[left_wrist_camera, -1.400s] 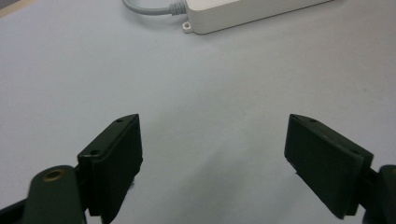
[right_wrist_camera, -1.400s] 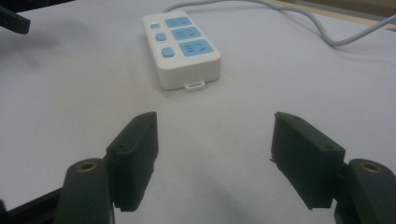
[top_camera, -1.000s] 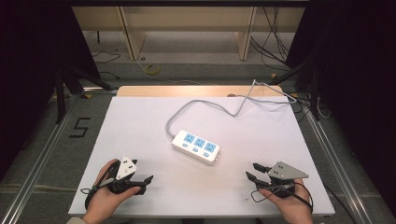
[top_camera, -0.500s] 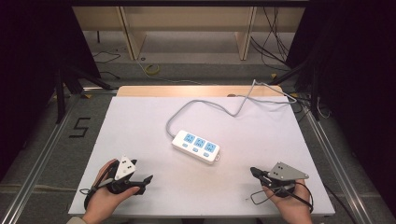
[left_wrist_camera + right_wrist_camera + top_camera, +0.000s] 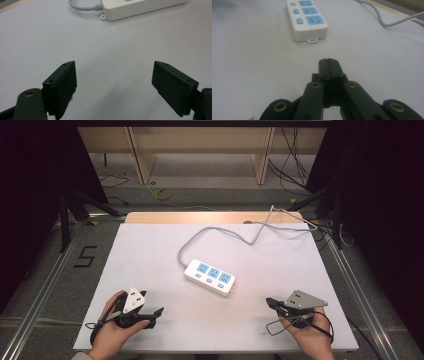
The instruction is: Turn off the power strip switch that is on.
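Power strip [image 5: 210,276] lies mid white table [image 5: 150,250]; left gripper [image 5: 156,312] gapes, right gripper [image 5: 270,302] clenched empty.

Right gripper's jaws now closed

Since a second ago the right gripper [image 5: 272,303], held low over the near right part of the table [image 5: 150,250], has brought its two black jaws together: in the earliest high view they stood apart as a small fork pointing left, half a second ago they were already narrower, and now the right gripper view shows the pads pressed flat against each other with nothing between them. The closing came early in that second. The hand [image 5: 305,330] that holds it has drifted only slightly, so the closed tip now points toward the power strip [image 5: 210,276], well apart from it
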Demonstrator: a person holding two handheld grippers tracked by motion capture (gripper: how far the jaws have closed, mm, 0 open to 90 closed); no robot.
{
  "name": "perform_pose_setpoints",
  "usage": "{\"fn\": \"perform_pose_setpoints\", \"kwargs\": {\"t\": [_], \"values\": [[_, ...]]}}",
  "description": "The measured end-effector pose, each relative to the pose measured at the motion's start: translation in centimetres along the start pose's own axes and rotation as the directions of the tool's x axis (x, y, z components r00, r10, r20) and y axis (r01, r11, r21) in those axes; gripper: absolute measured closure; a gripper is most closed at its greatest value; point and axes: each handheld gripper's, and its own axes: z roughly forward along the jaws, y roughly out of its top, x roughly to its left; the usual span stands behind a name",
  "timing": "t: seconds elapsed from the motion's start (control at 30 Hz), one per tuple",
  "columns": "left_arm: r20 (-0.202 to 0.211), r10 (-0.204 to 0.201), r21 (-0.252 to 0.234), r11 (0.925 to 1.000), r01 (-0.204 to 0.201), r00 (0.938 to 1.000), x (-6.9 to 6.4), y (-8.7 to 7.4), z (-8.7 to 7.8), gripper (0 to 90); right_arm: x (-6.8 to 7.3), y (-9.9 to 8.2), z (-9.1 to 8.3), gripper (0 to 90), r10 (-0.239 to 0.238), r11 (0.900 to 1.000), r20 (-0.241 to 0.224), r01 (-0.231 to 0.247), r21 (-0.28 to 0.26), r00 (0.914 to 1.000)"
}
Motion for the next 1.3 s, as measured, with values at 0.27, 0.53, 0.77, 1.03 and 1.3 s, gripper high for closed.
{"fn": "perform_pose_setpoints", "kwargs": {"t": [0.27, 0.53, 0.77, 1.03, 1.3], "values": [[-0.002, 0.006, -0.001, 1.0, -0.006, 1.0, -0.3, 0.1, 0.1, 19.5, 0.0, 0.6, 0.2, 90.0, 0.015, 0.9997, -0.019, -0.014, 0.018, 0.9997], [-0.009, 0.0, -0.001, 1.0, 0.0, 1.0, -0.1, 0.0, 0.1, 19.5, -0.2, 1.1, 0.2, 90.0, 0.024, 0.9993, -0.023, -0.023, 0.031, 0.9995], [-0.004, 0.002, -0.004, 1.0, -0.002, 1.0, -0.2, 0.1, 0.1, 19.5, -0.3, 1.6, 0.4, 90.0, 0.021, 0.9992, -0.022, -0.02, 0.035, 0.9995], [-0.004, 0.005, -0.005, 1.0, -0.005, 1.0, -0.2, 0.1, 0.1, 19.5, -0.3, 2.1, 0.6, 90.0, 0.019, 0.9992, -0.019, -0.018, 0.036, 0.9996], [-0.001, 0.0, -0.008, 1.0, 0.0, 1.0, -0.3, 0.1, 0.1, 19.5, -0.2, 2.9, 1.1, 90.0, 0.017, 0.999, -0.029, -0.016, 0.041, 0.9994]]}}
